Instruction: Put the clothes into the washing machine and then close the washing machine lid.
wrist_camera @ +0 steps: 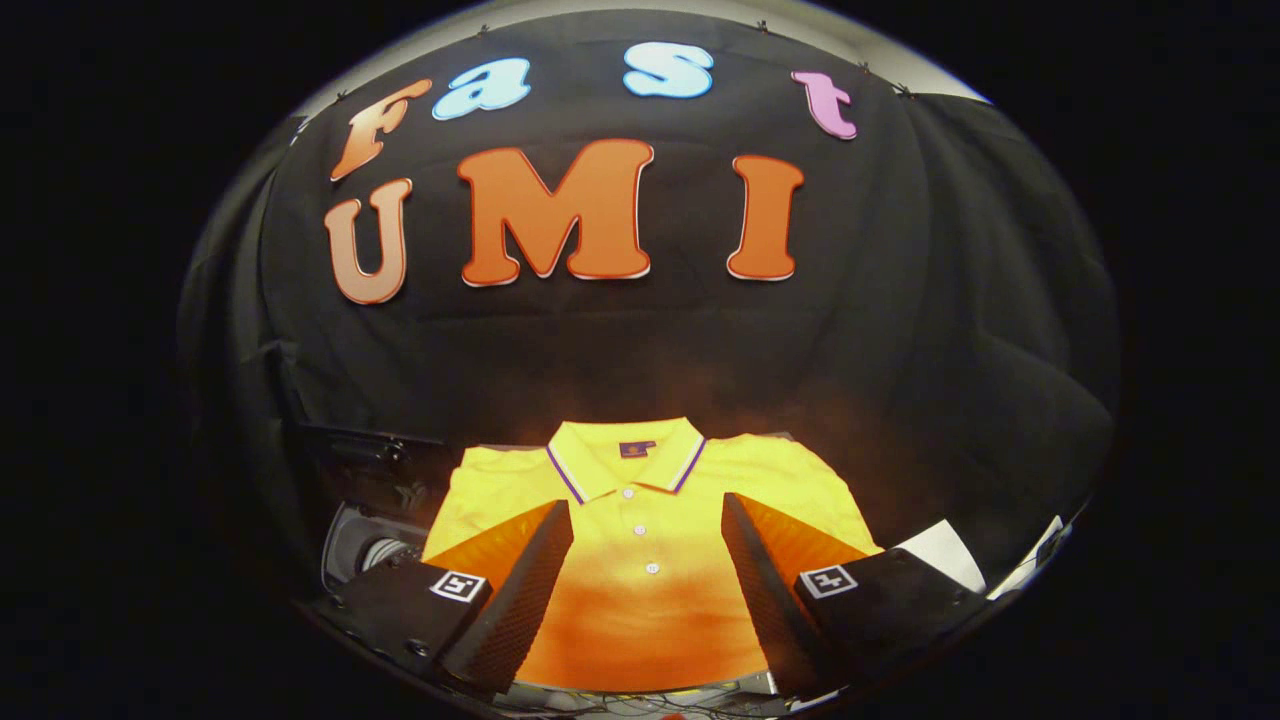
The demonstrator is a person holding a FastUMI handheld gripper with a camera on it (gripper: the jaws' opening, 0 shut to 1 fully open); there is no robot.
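Yellow polo shirt (pixel 640 520), purple-striped collar

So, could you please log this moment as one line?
gripper: open, above shirt | yellow polo shirt: flat, unheld | washing machine: lid open

Black cloth (pixel 900 330) drapes the booth's back wall in soft folds, pinned along its top edge beneath a pale strip of wall (pixel 940 80).

My one camera rides on the gripper (pixel 647 530) and looks forward along its two fingers, which rise spread apart from the lower middle of the frame. It sits low and close over a yellow polo shirt (pixel 640 490), facing the booth's black cloth wall (pixel 640 340), which takes the upper frame. The fisheye lens bends the edges.
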